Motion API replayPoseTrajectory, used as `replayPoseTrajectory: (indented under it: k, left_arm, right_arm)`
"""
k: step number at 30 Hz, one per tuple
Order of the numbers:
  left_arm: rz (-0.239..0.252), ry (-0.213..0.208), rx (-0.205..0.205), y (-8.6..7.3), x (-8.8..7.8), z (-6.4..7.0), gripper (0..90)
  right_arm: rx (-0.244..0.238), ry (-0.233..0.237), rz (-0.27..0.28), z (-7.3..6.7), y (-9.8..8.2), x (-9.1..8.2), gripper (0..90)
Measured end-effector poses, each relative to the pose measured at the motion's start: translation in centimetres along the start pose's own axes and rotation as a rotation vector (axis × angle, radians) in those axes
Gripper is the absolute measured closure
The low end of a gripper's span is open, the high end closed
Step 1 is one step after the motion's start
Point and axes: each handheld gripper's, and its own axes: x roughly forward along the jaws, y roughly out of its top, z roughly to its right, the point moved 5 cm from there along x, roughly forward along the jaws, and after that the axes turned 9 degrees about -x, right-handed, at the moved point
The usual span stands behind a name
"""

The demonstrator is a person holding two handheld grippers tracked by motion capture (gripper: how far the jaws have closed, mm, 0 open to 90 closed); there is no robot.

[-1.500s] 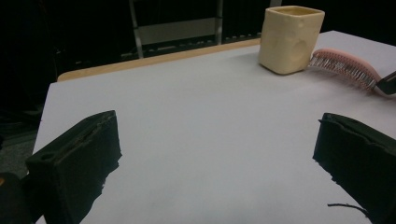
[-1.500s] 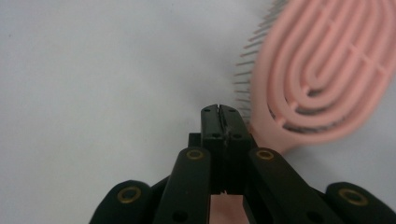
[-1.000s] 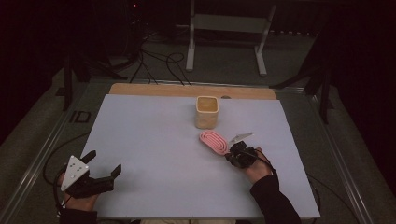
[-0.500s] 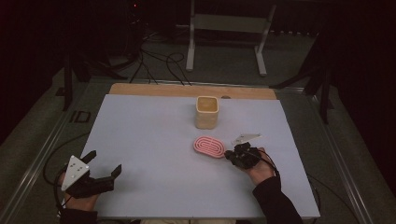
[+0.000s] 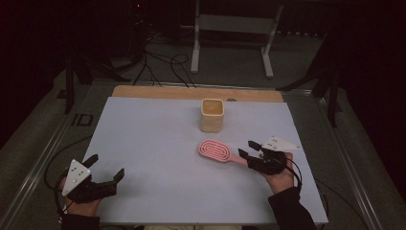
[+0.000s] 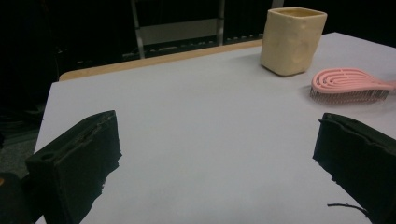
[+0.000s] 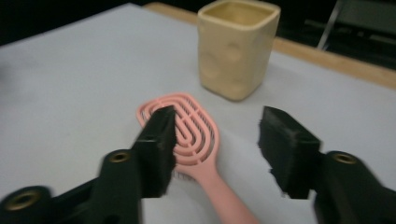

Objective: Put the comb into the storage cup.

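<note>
One pink slotted oval hairbrush [image 5: 216, 151] lies right of centre on the matte worktop [image 5: 153, 139], near one dimpled cream cup [image 5: 212, 115]. Right gripper [image 5: 249, 149] fingers, just opening, straddle its handle without gripping; left gripper [image 5: 105, 166] fingers gape empty.

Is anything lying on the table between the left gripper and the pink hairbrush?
No. In the high view, only bare white tabletop lies between the left gripper and the hairbrush. The cup stands farther back.
</note>
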Motion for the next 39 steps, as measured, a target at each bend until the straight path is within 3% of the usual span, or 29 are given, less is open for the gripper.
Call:
replayPoseTrajectory:
  k: [7, 12, 17, 21, 26, 39]
  left_arm:
    - [0.005, -0.001, -0.002, 0.1, -0.1, -0.1, 0.9]
    - [0.013, 0.000, -0.007, 0.2, -0.2, -0.1, 0.8]
    - [0.020, 0.002, -0.008, 0.3, -0.3, -0.2, 0.4]
    - [0.024, -0.015, -0.022, 0.3, -0.2, -0.2, 0.0]
    - [0.029, -0.035, -0.021, 0.3, -0.1, 0.1, 0.0]
    - [0.016, -0.051, -0.014, -0.2, 0.4, 0.4, 0.0]
  right_arm:
    - [0.030, -0.023, 0.122, 0.2, -1.0, -2.4, 34.7]
    - [0.044, -0.058, 0.160, 0.3, -2.0, -3.5, 26.0]
    - [0.035, -0.088, 0.159, 0.1, -2.5, -3.8, 20.6]
    - [0.050, -0.127, 0.178, 0.1, -3.3, -4.6, 14.0]
    - [0.044, -0.141, 0.170, 0.1, -3.8, -4.9, 9.4]
    - [0.071, -0.144, 0.160, 0.6, -4.1, -4.9, 9.1]
